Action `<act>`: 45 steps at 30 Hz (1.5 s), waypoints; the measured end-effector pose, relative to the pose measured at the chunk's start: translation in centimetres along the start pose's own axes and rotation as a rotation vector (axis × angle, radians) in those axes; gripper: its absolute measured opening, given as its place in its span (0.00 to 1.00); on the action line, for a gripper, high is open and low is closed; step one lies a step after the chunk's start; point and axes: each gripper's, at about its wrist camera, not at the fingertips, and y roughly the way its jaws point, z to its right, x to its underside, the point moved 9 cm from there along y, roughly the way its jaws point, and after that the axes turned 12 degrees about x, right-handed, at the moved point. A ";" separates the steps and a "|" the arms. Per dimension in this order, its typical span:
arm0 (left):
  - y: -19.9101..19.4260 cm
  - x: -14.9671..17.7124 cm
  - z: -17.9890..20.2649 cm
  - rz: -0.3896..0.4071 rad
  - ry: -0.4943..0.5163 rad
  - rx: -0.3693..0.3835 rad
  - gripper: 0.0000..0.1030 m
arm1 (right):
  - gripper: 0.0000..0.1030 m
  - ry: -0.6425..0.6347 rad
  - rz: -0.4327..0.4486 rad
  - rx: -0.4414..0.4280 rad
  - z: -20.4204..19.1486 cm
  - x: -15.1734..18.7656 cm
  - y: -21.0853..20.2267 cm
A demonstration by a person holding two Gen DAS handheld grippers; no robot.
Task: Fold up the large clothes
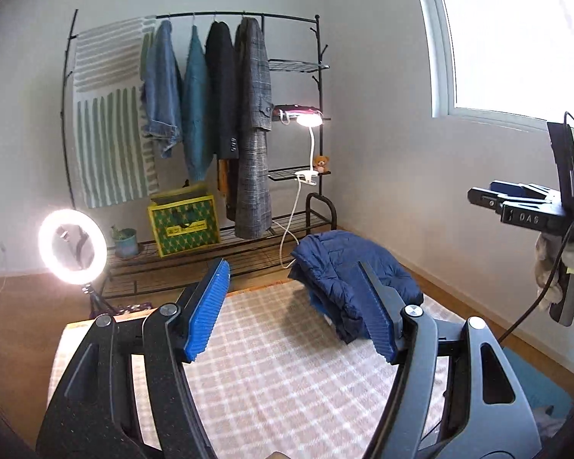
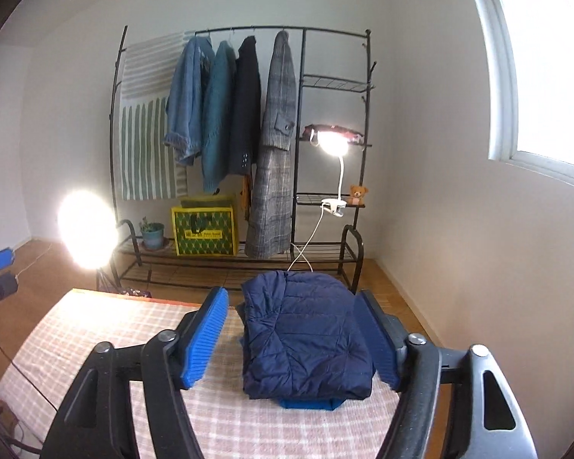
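The navy puffer jacket [image 2: 306,340] is lying folded on the checked counter [image 2: 95,329]. Both the left gripper [image 1: 294,310] and right gripper [image 2: 298,340] are standing wide, holding nothing. Risk: the slippery, springy padding may unfold the stack if nudged.

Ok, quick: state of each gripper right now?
Left gripper: open, holding nothing, above the checked blanket.
Right gripper: open, holding nothing; the folded navy jacket lies on the blanket beyond it.

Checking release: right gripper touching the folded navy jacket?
Apart. In the left wrist view the right gripper hangs in the air, well clear of the navy jacket on the checked blanket.
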 end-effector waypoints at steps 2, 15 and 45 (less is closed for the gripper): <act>-1.5 0.8 -0.1 -0.004 -0.004 0.005 0.69 | 0.83 0.016 0.003 0.005 -0.4 0.5 -1.9; -7.3 8.3 -1.5 -0.023 -0.067 0.009 0.84 | 1.00 -0.021 -0.022 0.096 -3.7 6.6 -6.5; -5.1 16.8 -2.7 -0.065 0.016 -0.134 1.00 | 1.00 0.056 0.018 0.103 -9.5 15.4 -3.4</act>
